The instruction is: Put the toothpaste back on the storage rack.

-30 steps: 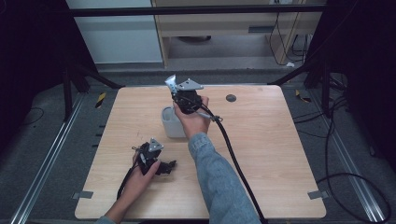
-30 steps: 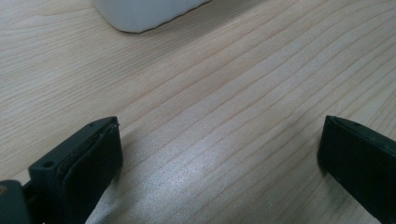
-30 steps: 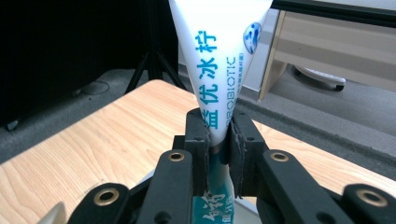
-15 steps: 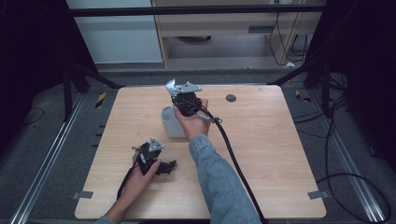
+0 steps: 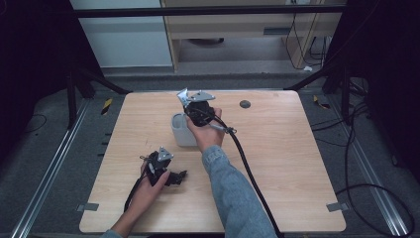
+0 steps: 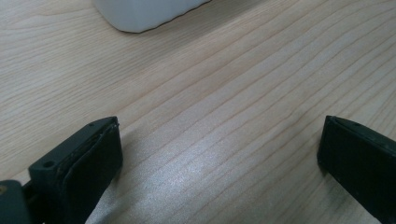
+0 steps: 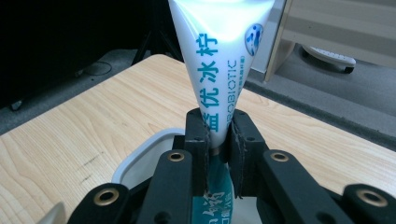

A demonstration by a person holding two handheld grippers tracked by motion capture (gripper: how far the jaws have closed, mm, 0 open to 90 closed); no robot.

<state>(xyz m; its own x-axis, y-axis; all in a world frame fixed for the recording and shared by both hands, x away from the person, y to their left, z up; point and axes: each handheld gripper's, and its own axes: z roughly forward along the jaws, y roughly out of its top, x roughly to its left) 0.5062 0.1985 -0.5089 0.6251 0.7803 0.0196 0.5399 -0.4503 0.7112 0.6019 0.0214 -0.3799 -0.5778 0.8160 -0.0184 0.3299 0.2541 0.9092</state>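
Right gripper view: right claw (image 7: 218, 140) clamped on white tube (image 7: 219, 70) above white cup (image 7: 140, 158) | left claw (image 6: 219, 154) wide open, empty, over surface (image 6: 233, 93)

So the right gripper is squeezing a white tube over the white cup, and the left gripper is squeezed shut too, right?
Not quite. The left gripper is open, its jaws wide apart over bare table in the left gripper view. The right gripper does squeeze the white tube over the white cup.
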